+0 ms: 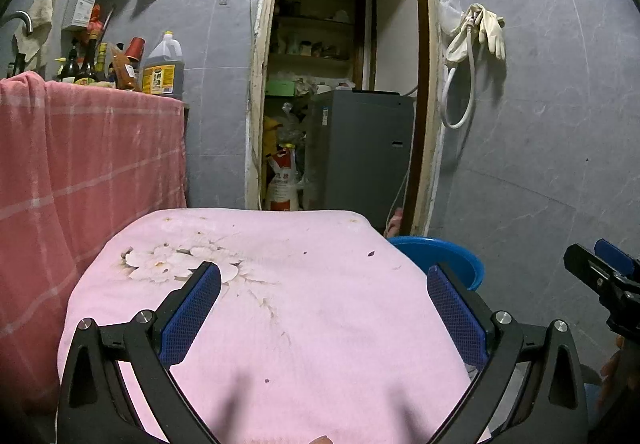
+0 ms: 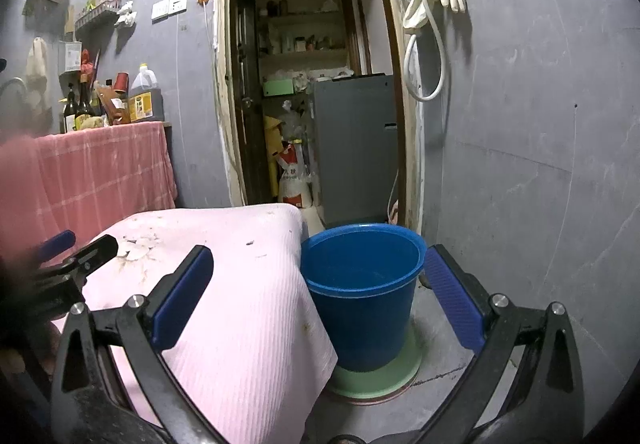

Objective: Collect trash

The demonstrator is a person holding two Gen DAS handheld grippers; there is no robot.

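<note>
A blue bucket (image 2: pixel 362 284) stands on the floor on a green disc (image 2: pixel 376 380), right of a low table under a pink cloth (image 1: pixel 280 304); the cloth also shows in the right wrist view (image 2: pixel 240 304). Small dark crumbs (image 1: pixel 371 254) lie on the cloth. My left gripper (image 1: pixel 324 280) is open and empty above the cloth. My right gripper (image 2: pixel 318 264) is open and empty, over the cloth's right edge and the bucket. The bucket rim shows in the left wrist view (image 1: pixel 444 248). The bucket looks empty.
A counter draped in a red checked cloth (image 1: pixel 88 172) stands at left with bottles and an oil jug (image 1: pixel 163 68). An open doorway (image 1: pixel 340 84) ahead leads to a grey appliance (image 1: pixel 360 148) and shelves. Gloves and a hose (image 1: pixel 476 40) hang on the right wall.
</note>
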